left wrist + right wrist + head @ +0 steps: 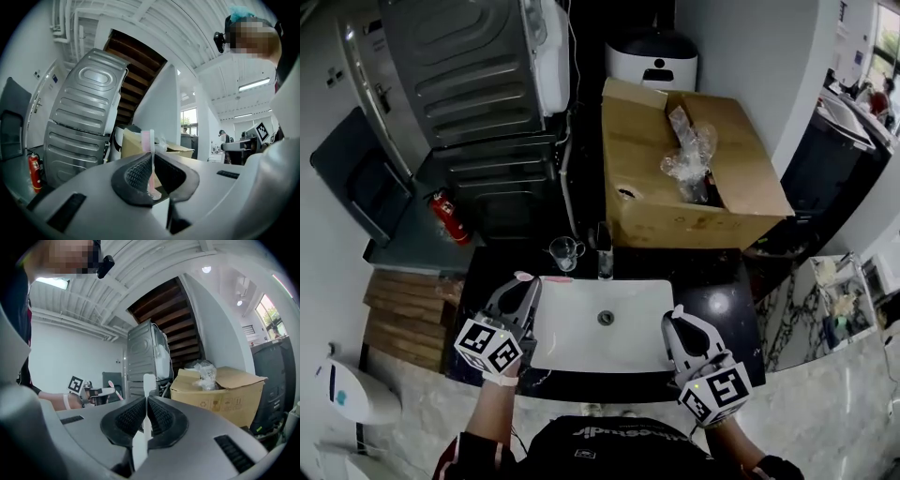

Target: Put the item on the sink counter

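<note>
Broadly, the dark tabletop (722, 302) rings a white basin (609, 342), so each brush should land on the dark rim and not roll into the bowl. The left claw (528, 284) is clamped on a pink toothbrush (146, 140) at the basin's left edge. The right claw (679, 321) pinches a white toothbrush (149, 379) at the right edge (both thin grips). Best to lower each flat before letting go, clear of the glass (564, 251).

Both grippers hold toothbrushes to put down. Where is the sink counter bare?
Bare dark counter lies right of the white basin, ahead of the right gripper. The back strip is crowded: glass and faucet stand there, in front of the cardboard box.
</note>
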Available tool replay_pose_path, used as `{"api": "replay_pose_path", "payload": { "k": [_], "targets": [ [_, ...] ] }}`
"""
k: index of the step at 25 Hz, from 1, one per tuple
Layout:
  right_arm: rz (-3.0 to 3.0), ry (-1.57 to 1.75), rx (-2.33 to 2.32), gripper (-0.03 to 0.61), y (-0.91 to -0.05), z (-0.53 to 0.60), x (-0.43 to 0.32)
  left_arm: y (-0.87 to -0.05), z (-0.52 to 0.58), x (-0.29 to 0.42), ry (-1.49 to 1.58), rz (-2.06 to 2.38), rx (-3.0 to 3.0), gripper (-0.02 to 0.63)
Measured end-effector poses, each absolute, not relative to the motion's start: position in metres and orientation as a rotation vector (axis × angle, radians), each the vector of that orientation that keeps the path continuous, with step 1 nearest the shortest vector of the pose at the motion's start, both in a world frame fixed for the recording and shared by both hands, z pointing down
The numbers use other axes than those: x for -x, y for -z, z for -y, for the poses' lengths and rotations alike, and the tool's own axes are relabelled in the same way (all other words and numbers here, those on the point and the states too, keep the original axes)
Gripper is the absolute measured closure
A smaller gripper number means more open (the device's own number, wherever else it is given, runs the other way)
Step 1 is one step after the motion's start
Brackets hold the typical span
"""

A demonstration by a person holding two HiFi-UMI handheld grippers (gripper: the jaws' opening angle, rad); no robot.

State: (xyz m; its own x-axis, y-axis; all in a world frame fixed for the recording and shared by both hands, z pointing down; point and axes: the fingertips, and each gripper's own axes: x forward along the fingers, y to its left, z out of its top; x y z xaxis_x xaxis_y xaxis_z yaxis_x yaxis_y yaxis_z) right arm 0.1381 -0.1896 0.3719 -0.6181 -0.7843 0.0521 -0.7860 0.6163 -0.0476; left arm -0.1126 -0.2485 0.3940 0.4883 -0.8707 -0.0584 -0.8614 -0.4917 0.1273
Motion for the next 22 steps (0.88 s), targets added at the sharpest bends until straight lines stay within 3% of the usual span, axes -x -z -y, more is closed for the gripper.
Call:
{"api": "replay_pose_path", "payload": {
  "k": [11, 22],
  "targets": [
    [2.739, -0.098, -1.361, 0.535, -0.381, 0.235, -0.083, -0.476, 0.394, 0.164, 0.157, 1.516, -2.536, 0.584],
    [2.66, -0.166, -1.354, 0.535, -0.405, 0.248, -0.078, -0.563, 0.446, 0.162, 0.073, 1.443, -2.41, 0.584]
  ]
}}
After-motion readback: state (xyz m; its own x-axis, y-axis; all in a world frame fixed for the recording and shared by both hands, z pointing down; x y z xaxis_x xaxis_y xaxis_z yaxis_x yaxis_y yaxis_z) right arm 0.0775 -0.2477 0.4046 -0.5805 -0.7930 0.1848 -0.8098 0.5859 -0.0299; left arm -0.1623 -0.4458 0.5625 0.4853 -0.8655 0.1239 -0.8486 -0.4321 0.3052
